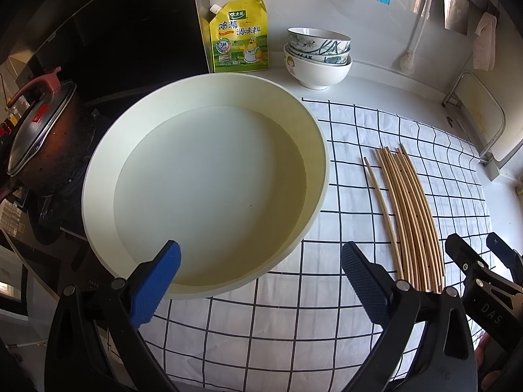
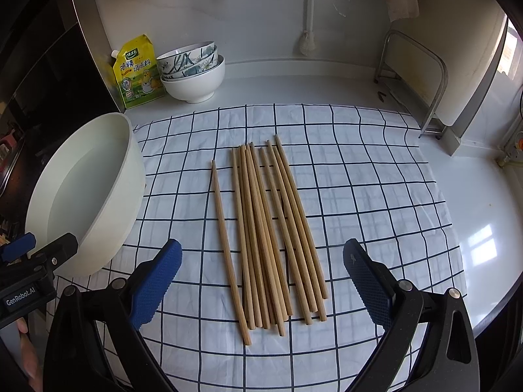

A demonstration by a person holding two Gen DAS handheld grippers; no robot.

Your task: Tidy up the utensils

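Here the right gripper (image 2: 261, 281) hangs low over the near ends of the chopsticks (image 2: 268, 238), its jaws wide apart and holding nothing. The left gripper (image 1: 260, 281) sits beside it over the near rim of the basin (image 1: 98, 176), jaws likewise apart and empty.

The chopsticks lie on the checked cloth (image 2: 376, 196) that covers the desk (image 2: 490, 222), pointing away from the right gripper. Most are bunched in a loose sheaf with some crossing one another; one lies a little apart on the left side. The basin stands just left of them on the edge of the cloth; nothing shows inside it.

Judging from this, the work is at its start: no chopstick is lifted yet, and the step in hand looks like lining up for a first pick. The next move probably calls for lowering the right jaws around the near ends, or taking the lone stick first, since thin round sticks may roll or scatter if pinched off-centre.

Farther back stand stacked bowls (image 2: 193, 75) and a yellow pouch (image 2: 137, 72) against the wall.
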